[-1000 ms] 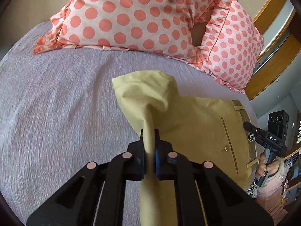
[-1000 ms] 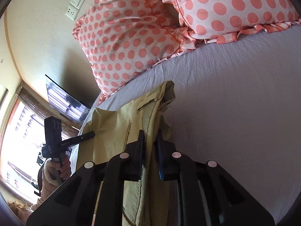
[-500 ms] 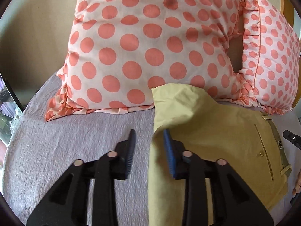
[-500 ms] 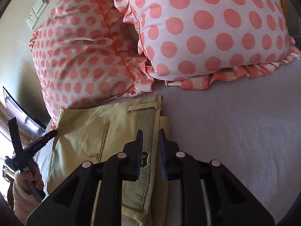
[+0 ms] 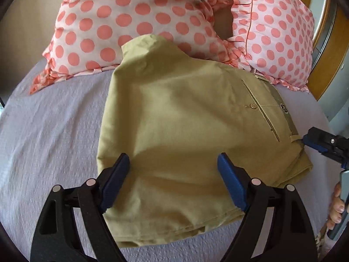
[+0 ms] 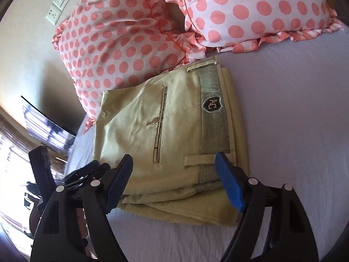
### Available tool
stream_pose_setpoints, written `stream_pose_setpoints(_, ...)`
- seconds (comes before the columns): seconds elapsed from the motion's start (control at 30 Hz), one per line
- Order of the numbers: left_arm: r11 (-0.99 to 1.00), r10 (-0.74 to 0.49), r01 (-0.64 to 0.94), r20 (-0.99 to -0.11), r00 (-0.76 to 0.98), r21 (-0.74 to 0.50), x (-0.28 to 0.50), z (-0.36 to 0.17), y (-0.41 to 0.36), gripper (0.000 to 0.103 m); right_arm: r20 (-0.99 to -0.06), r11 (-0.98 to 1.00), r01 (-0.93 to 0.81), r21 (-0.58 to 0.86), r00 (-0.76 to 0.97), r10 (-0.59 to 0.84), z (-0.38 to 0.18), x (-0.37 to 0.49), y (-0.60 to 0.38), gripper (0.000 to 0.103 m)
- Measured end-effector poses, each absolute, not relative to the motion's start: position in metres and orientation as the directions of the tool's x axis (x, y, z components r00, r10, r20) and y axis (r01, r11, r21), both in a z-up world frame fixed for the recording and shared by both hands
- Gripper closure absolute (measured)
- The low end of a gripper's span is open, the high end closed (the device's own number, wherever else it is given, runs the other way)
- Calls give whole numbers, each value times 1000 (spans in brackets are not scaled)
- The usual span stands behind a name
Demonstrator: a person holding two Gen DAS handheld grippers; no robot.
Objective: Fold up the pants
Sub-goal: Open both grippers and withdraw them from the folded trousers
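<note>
Closest in, the left gripper [image 5: 173, 168] hangs over the near part of the pants [image 5: 185, 126] with its blue-padded fingers [image 5: 231, 183] spread wide and gripping nothing; the cloth shows in the gap between them, though whether the tips touch it cannot be told. The right gripper [image 6: 174, 170] is likewise spread wide and empty, poised over the waistband end, with one finger [image 6: 228, 181] in front of the striped band by a belt loop. The tan pants lie folded in a thick, stacked bundle on the lavender bedsheet [image 5: 50, 131], directly ahead of both pairs of fingers. The bundle's long axis seems to run from the near folded edge toward the far edge, and the waistband [image 6: 212, 113] with its black badge sits on the right-hand side, nearer the right gripper. Farther off, the upper left corner of the bundle rides up against the dotted pillows [image 5: 135, 15]. The fold looks almost finished, and that raised corner is probably what needs flattening; the left gripper stands nearer to it. Beyond, a wall socket [image 6: 59, 7] shows.
</note>
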State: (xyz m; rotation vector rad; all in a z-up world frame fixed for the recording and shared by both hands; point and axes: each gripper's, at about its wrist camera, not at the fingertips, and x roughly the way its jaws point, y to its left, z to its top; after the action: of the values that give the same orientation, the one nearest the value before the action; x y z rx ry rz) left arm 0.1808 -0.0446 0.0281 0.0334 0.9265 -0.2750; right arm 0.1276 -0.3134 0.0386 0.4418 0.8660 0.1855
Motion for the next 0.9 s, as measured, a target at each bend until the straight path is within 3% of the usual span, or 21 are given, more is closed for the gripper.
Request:
stream_pose_setpoints(0.03, 965, -213, 250, -783, 585, -76, 170, 32, -44, 18, -695, 925, 17, 380, 665, 274, 43, 113, -303, 1)
stream_pose_setpoints(0.17, 977, -147, 212, -738, 659, -5, 123, 40, -32, 8, -678, 976, -51, 213, 712, 185, 35, 57, -256, 1)
stream_pose_setpoints(0.37, 989, -81, 143, -745, 662, 20, 67, 23, -9, 8, -696, 992, -24, 120, 711, 101, 6, 28, -221, 1)
stream_pose_setpoints(0.6, 993, -67, 115, -758, 649, 11, 44, 5, -1, 6, -711, 999, 22, 31, 703, 7, -7, 25, -209, 1)
stream_pose_setpoints(0.67, 995, -39, 94, -747, 663, 31, 41, 3, -1, 2, -708, 999, 36, 35, 706, 0, -7, 24, -209, 1)
stream_pose_setpoints(0.9, 996, -43, 85, -721, 692, 22, 36, 1, 0, 2, -698, 998, 52, 35, 716, -13, -8, 22, -209, 1)
